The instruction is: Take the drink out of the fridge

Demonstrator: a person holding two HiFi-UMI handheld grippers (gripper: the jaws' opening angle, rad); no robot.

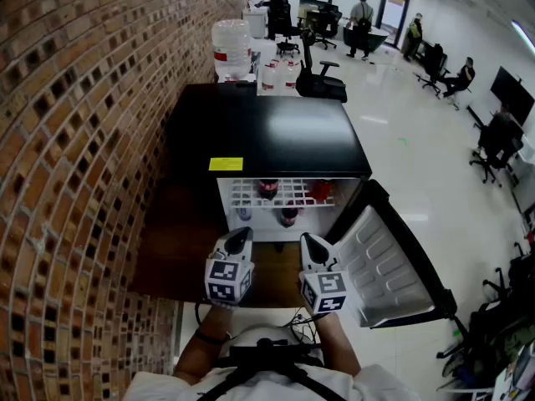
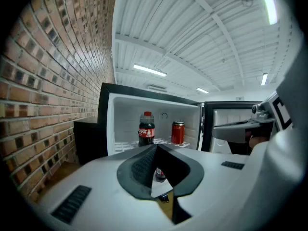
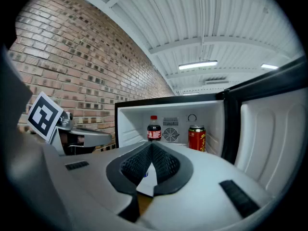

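A small black fridge (image 1: pixel 276 132) stands open, its door (image 1: pixel 384 257) swung to the right. On the wire shelf a cola bottle (image 1: pixel 268 189) (image 2: pixel 146 129) (image 3: pixel 154 129) stands upright at the left and a red can (image 1: pixel 320 190) (image 2: pixel 178 132) (image 3: pixel 196 137) at the right. More bottles (image 1: pixel 288 215) sit on the level below. My left gripper (image 1: pixel 241 237) (image 2: pixel 155 148) and my right gripper (image 1: pixel 309 241) (image 3: pixel 151 146) hover side by side in front of the opening, well short of the shelf. Both are shut and hold nothing.
A brick wall (image 1: pixel 75 140) runs along the left, close to the fridge. Behind the fridge stand a water jug (image 1: pixel 231 48) and an office chair (image 1: pixel 322 78). People and desks fill the far room. The open door (image 3: pixel 269 138) bounds the right side.
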